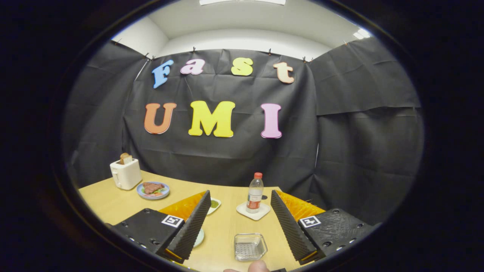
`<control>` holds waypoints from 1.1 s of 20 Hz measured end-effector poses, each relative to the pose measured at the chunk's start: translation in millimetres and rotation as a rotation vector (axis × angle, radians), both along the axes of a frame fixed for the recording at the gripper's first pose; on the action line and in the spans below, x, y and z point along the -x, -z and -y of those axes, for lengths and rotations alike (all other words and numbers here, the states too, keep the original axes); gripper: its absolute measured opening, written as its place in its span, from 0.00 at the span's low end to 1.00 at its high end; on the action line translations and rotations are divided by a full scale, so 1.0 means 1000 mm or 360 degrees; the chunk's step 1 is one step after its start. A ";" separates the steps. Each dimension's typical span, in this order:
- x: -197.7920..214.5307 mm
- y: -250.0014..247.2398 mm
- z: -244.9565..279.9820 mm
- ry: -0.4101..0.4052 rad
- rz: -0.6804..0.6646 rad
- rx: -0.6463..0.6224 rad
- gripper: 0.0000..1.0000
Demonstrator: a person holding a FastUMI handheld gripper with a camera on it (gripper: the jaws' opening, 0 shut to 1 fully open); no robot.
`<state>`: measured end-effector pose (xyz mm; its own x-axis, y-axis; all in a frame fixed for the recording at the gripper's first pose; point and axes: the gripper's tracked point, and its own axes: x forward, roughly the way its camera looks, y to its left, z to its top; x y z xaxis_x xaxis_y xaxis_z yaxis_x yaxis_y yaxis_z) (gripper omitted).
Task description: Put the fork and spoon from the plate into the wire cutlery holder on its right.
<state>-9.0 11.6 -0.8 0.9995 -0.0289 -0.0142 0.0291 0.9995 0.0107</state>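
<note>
Fingertip (259,265) at bottom centre sits just below the wire holder (249,246), low between the gripper (240,221) fingers, spread open and empty. Only a plate (199,238) edge peeks beside the left finger; tilt down to find the cutlery.

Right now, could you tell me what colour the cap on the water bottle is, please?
Red, in the gripper view: the bottle stands beyond the open gripper.

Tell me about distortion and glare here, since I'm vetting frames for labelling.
Gripper view: fisheye bends the table edge into an arc; things stay sharp, from the open tongs to the bottle beyond them; ceiling lights blow out white; the clear dish between the fingers glints slightly.
</note>
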 end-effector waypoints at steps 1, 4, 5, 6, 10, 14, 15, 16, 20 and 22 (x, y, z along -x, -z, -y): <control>-0.002 0.002 -0.005 -0.0012 -0.0014 -0.0003 0.95; -0.007 0.009 -0.024 -0.0066 -0.0087 -0.0009 0.95; -0.010 0.011 -0.029 -0.0078 -0.0111 -0.0008 0.95; -0.011 0.014 -0.035 -0.0097 -0.0140 -0.0007 0.96; -0.013 0.030 -0.068 -0.0194 -0.0337 0.0031 0.96; -0.003 0.065 -0.105 -0.0304 -0.0746 -0.0065 0.96; 0.001 0.077 -0.115 -0.0332 -0.0870 -0.0087 0.96; 0.007 0.089 -0.123 -0.0350 -0.0998 -0.0097 0.96; 0.025 0.137 -0.141 -0.0339 -0.1386 -0.0119 0.95; 0.029 0.161 -0.147 -0.0319 -0.1497 -0.0093 0.95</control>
